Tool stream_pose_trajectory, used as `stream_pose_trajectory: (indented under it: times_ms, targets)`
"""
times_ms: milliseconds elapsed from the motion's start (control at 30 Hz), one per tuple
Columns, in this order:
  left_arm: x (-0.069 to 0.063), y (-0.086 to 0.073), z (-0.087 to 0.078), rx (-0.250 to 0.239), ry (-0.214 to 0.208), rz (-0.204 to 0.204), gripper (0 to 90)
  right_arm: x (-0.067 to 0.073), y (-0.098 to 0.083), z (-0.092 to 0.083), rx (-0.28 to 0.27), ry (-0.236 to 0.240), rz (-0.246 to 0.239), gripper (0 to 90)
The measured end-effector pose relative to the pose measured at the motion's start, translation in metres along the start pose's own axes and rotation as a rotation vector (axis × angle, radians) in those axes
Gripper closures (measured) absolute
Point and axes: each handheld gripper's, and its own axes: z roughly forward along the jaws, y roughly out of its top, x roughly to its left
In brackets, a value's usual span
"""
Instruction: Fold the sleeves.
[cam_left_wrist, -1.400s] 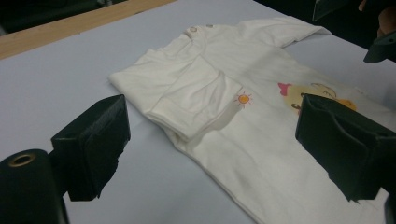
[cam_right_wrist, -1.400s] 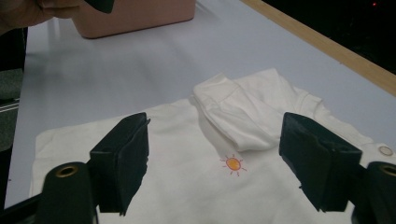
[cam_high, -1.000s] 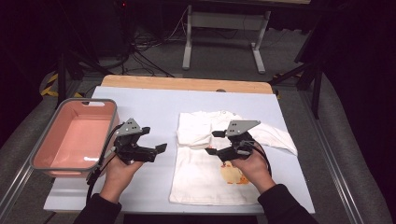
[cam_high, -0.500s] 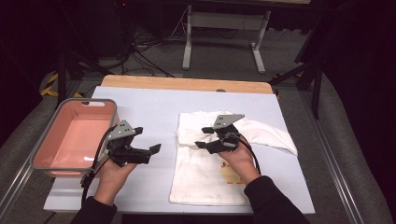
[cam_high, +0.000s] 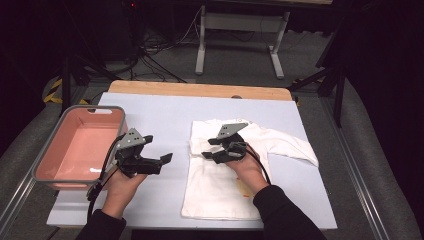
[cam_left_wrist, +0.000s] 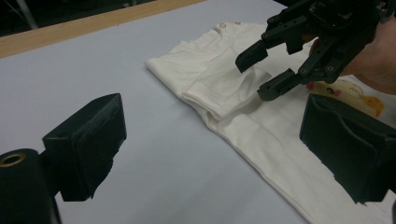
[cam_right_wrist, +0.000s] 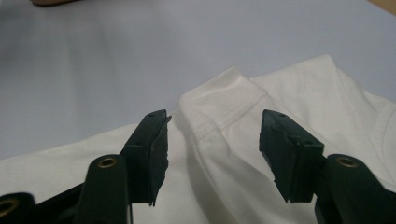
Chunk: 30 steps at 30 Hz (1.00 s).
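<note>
Desk: a pale lilac-grey sheet (cam_high: 165, 120) covers the desk; a strip of bare wood (cam_high: 200, 90) shows along the far edge.
Room: dark around the desk, with a grey floor behind it, loose cables (cam_high: 160, 50) on it, and the white legs of a metal stand (cam_high: 235, 30) beyond.
Shirt: a white T-shirt (cam_high: 220, 185) lies flat on the right half of the sheet, hem toward the person, with a small orange print (cam_high: 243, 189) just beside the right wrist. Its left sleeve (cam_left_wrist: 224, 88) is folded inward over the chest; the other sleeve (cam_high: 295, 147) spreads toward the right edge.
Tub: a pink tub with a grey rim (cam_high: 75, 108) sits at the left end of the desk, well apart from the shirt.
Right claw: the right claw (cam_high: 212, 155) hovers low over the folded sleeve. Its jaws have just been closing and stand about half apart, with the sleeve's cuff (cam_right_wrist: 219, 116) between and ahead of them; the pads do not press on it.
Left claw: the left claw (cam_high: 162, 162) is held over bare sheet between tub and shirt, jaws wide apart with nothing in them.
</note>
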Motion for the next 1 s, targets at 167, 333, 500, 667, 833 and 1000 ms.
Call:
stream_pose_trajectory:
  times_ms: [167, 333, 500, 667, 833, 1000]
  targets:
    - [0.002, -0.001, 0.001, -0.002, 0.000, -0.009, 7.8, 0.000, 0.000, 0.010, 0.013, 0.006, -0.004, 44.1]
    - [0.005, -0.002, 0.000, 0.001, 0.003, -0.016, 7.7, 0.000, 0.002, 0.020, 0.035, 0.009, -0.031, 45.2]
    - [0.004, -0.003, 0.000, -0.001, 0.007, -0.013, 7.7, 0.002, 0.005, 0.030, 0.051, 0.011, -0.068, 42.4]
    - [0.004, -0.003, 0.000, -0.003, 0.008, -0.012, 7.8, 0.003, 0.007, 0.037, 0.070, 0.009, -0.080, 45.4]
    - [0.003, -0.003, 0.002, 0.009, 0.010, -0.006, 8.0, 0.001, 0.007, 0.038, 0.085, 0.008, -0.091, 61.9]
    - [0.003, -0.003, 0.002, 0.010, 0.009, -0.004, 8.0, 0.000, 0.009, 0.032, 0.061, 0.020, -0.090, 78.2]
